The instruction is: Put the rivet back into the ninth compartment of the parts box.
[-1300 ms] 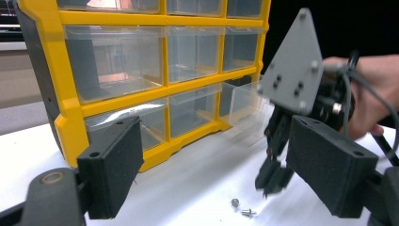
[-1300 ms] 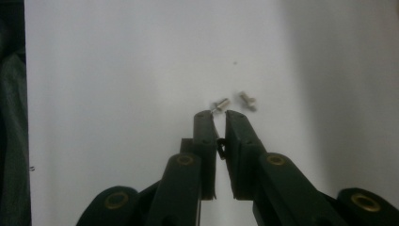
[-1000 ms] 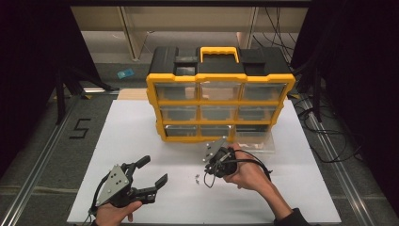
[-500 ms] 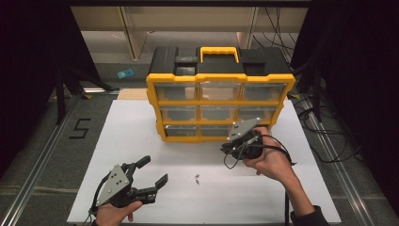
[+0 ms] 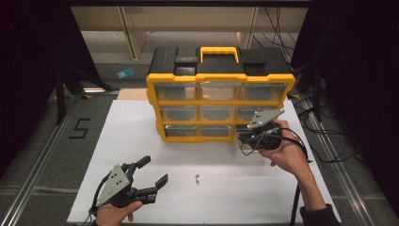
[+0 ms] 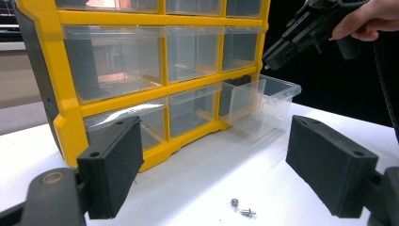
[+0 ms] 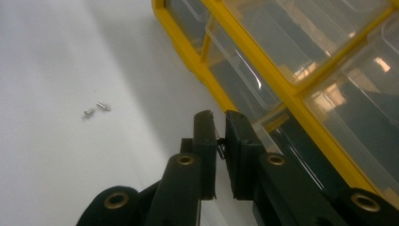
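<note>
A yellow organiser (image 5: pixel 221 101) with clear drawers stands at the back of the white board. Its bottom right drawer (image 5: pixel 248 149) (image 6: pixel 263 106) is pulled out. My right gripper (image 5: pixel 242 138) (image 7: pixel 217 117) hangs just above that drawer, shut on a small screw (image 7: pixel 220 146) that shows as a thin dark piece between the pads. From the left gripper view, the right gripper (image 6: pixel 273 54) sits above the drawer's rim. Two small screws (image 5: pixel 197 178) (image 6: pixel 242 209) (image 7: pixel 96 109) lie on the board. My left gripper (image 5: pixel 153 170) (image 6: pixel 211 155) rests open at the front left, holding nothing.
The white board (image 5: pixel 141 136) covers the table and has free room in front of the organiser (image 6: pixel 70 122). Cables (image 5: pixel 324 141) trail off the right side. A black handle and lid top the organiser. Dark floor lies beyond the board's edges.
My right gripper has risen from the middle of the board and moved right and back, up to the open drawer. The left gripper has stayed put.
</note>
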`<state>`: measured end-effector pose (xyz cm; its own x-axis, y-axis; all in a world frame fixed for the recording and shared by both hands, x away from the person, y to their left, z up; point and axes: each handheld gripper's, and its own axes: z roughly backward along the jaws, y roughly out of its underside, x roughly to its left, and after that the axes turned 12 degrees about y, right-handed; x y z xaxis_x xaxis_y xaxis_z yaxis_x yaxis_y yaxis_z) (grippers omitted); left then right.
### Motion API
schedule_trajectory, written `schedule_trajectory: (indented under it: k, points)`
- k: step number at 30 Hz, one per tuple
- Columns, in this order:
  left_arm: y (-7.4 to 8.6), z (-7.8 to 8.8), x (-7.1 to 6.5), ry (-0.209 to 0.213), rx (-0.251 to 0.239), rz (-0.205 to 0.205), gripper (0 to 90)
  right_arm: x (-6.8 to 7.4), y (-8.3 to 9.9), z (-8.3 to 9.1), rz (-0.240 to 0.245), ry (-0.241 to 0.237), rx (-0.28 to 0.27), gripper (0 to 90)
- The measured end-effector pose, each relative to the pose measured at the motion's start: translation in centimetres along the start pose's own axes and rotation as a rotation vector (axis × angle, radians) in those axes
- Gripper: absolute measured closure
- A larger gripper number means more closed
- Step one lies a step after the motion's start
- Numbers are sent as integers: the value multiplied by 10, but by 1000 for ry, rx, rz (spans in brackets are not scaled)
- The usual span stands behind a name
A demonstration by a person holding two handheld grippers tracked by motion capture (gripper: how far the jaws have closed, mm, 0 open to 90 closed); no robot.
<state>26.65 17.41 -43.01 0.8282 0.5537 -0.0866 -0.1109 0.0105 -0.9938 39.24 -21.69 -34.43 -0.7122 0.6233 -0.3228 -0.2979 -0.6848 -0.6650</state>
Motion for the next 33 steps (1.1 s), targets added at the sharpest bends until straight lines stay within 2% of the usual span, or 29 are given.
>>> schedule_trajectory:
  k: [2, 8, 12, 20, 21, 22, 23, 24, 25, 27, 29, 30, 32, 33]
  points:
    - [0, 0, 0, 0, 1, -1, 187, -1, 1, -1, -6, -3, 6, 836]
    - [0, 0, 0, 0, 0, -1, 187, -8, 9, -6, -20, 29, 37, 836]
    - [0, 0, 0, 1, 0, 0, 187, -13, 16, -10, -26, 76, 86, 836]
    - [0, 0, 0, 2, 0, 0, 187, -16, 27, -22, -38, 69, 136, 814]
    - [0, 0, 0, 1, -1, 0, 187, -17, 28, -23, -36, 77, 144, 766]
    - [0, 0, 0, 1, -1, 0, 187, -17, 28, -23, -36, 77, 144, 766]
    - [0, 0, 0, 1, -1, -1, 187, -18, 27, -24, -40, 86, 144, 623]
    - [0, 0, 0, 1, -1, -1, 187, -17, 26, -24, -56, 109, 128, 575]
    - [0, 0, 0, 1, -1, -2, 187, -16, 24, -21, -67, 94, 127, 537]
    - [0, 0, 0, 4, -2, 1, 187, -12, 18, -17, -70, 114, 103, 449]
    - [0, -1, 0, 5, -2, -1, 187, -9, 11, -14, -44, 103, 62, 402]
    - [0, -1, 0, 5, -1, 0, 187, -4, 8, -12, -51, 116, 41, 382]
    - [0, 0, 0, 4, -2, 1, 186, -1, 4, -10, -49, 98, 40, 360]
    - [0, 0, 0, 1, -2, 0, 186, 6, -3, -9, -35, 82, 15, 335]
